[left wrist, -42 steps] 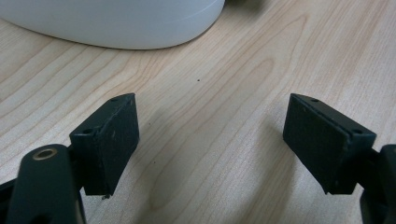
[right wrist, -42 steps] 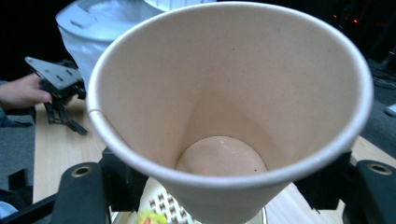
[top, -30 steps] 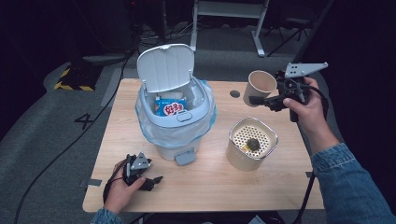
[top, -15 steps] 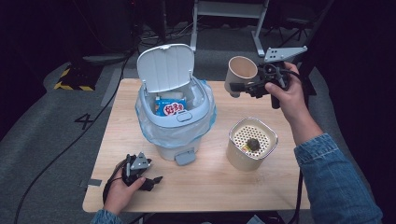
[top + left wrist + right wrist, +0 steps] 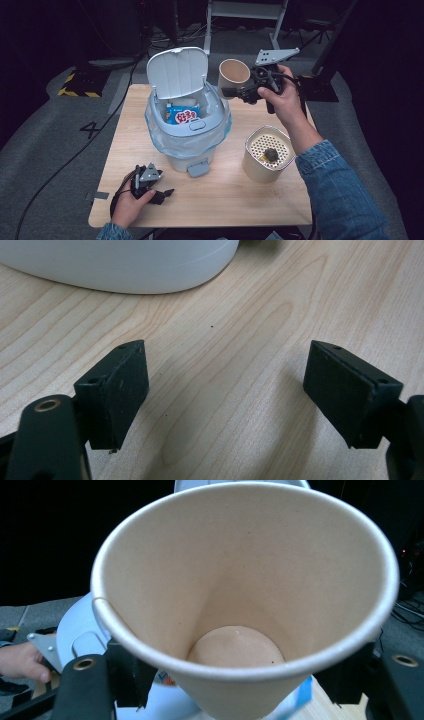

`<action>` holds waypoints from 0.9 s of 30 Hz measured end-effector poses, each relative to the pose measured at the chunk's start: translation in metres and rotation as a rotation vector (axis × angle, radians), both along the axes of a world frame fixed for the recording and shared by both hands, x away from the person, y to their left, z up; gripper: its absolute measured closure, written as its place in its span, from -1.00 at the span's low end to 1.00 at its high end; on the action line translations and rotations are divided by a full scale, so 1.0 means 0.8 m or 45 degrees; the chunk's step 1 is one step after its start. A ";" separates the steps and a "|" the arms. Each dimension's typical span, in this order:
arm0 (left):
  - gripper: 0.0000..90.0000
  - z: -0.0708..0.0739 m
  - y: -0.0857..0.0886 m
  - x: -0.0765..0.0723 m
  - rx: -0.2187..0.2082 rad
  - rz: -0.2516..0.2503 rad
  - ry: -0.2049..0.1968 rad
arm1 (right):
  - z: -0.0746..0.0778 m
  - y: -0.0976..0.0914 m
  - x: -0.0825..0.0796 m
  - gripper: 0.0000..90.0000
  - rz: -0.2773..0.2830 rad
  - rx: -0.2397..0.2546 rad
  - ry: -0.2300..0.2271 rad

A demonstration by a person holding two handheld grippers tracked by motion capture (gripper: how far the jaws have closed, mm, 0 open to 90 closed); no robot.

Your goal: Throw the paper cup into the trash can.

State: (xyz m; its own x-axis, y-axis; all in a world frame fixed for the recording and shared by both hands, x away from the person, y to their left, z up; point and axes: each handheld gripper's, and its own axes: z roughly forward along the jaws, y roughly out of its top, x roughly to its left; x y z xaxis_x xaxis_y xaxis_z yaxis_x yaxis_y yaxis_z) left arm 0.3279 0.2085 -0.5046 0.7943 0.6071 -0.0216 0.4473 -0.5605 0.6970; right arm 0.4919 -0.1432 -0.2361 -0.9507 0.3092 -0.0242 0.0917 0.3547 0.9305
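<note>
A tan paper cup hangs empty in the air just right of the bin's raised lid, mouth tilted up. My right gripper is shut on the cup's lower wall. In the right gripper view the cup sits between the two jaws of my right gripper. The white pedal bin stands mid-table, lined with a blue bag and holding a blue snack packet. My left gripper rests on the table near the front left. In the left gripper view my left gripper stands open over bare wood.
A beige canister with a perforated top stands right of the bin, a small dark lump lying on the grid. The bin's pedal sticks out toward the front. The wooden table ends close behind the bin.
My right gripper has carried the cup leftward from the table's right edge to beside the bin's open lid. The left gripper has stayed put.
</note>
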 end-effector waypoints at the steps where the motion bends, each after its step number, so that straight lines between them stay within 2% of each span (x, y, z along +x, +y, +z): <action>1: -0.59 0.000 0.000 0.000 -0.001 0.001 0.000 | 0.000 0.005 0.000 -0.34 0.009 -0.002 -0.002; 5: -0.59 0.000 0.000 0.000 0.002 0.000 -0.003 | -0.002 0.023 -0.001 -0.34 0.028 -0.003 -0.005; 8: -0.59 0.000 0.000 0.000 0.002 0.001 -0.001 | -0.006 0.034 -0.001 -0.34 0.036 0.050 0.042; 14: -0.59 0.000 0.000 0.000 0.002 0.000 -0.003 | -0.017 0.060 -0.001 -0.34 0.063 0.084 0.109; 21: -0.59 0.000 0.000 0.000 0.002 -0.001 -0.003 | -0.029 0.085 0.000 -0.34 0.000 -0.027 0.077; 24: -0.59 0.000 0.000 0.000 0.002 0.000 -0.002 | -0.034 0.093 0.000 -0.34 -0.003 -0.101 0.111; 25: -0.59 0.000 0.000 0.000 0.002 0.001 -0.002 | -0.035 0.096 -0.001 -0.34 -0.012 -0.136 0.108; 27: -0.59 0.000 0.000 0.000 0.002 0.000 -0.002 | -0.037 0.100 -0.001 -0.34 -0.022 -0.165 0.108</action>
